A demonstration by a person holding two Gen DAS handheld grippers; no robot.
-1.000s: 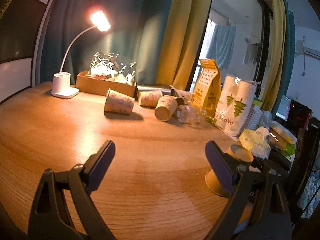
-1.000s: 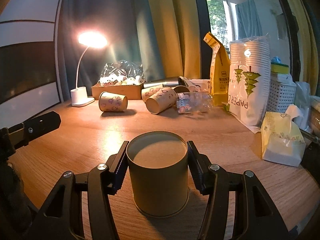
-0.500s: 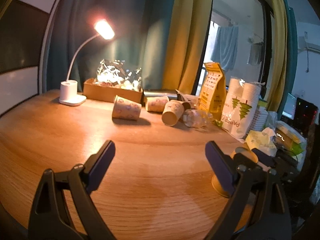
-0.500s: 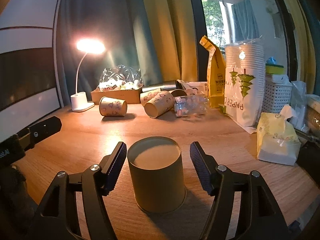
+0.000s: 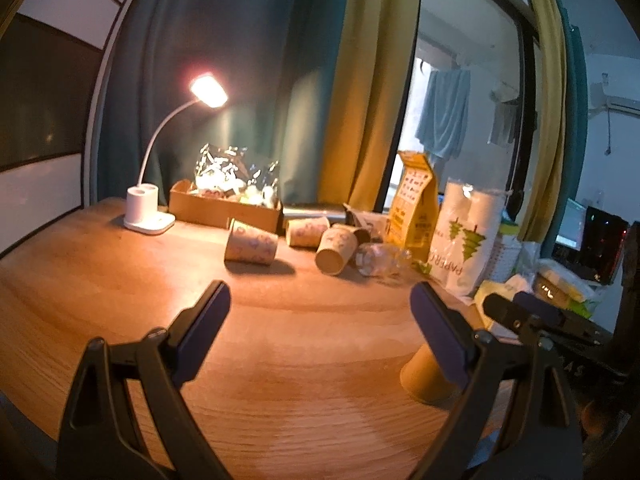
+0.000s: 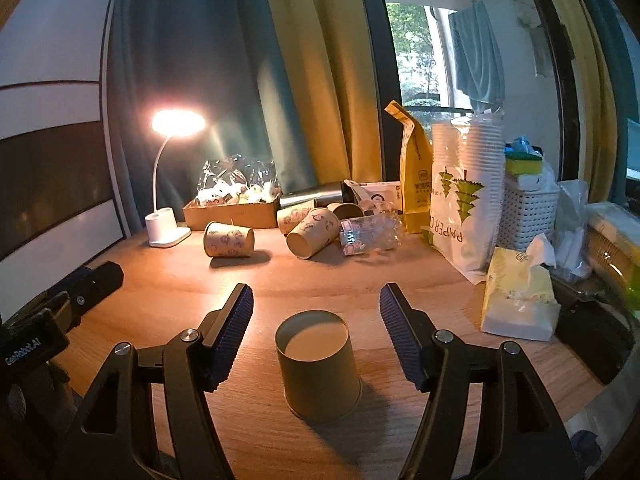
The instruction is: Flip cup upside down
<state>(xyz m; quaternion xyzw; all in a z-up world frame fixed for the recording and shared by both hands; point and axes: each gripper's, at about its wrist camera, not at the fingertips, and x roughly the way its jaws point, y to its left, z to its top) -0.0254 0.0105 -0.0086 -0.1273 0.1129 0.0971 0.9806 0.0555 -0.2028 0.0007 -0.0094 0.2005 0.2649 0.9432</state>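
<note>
A plain tan paper cup (image 6: 318, 364) stands upside down on the wooden table (image 6: 400, 276), base up, rim on the wood. My right gripper (image 6: 316, 312) is open, its jaws wide apart on either side of the cup and not touching it. In the left wrist view the same cup (image 5: 426, 374) shows at the right, partly hidden behind my right finger. My left gripper (image 5: 316, 312) is open and empty above bare table. The right gripper's fingertip (image 5: 500, 310) pokes in at the right of that view.
Printed paper cups (image 6: 229, 240) (image 6: 312, 234) lie on their sides at the back, with a crushed plastic bottle (image 6: 370, 234). A lit desk lamp (image 6: 168, 228), a cardboard box (image 6: 232, 210), a bag of stacked cups (image 6: 466, 200) and a tissue pack (image 6: 520, 300) stand around.
My right gripper has let go of the upside-down cup, opened wide and drawn back from it. The left gripper has risen slightly and stayed open.
</note>
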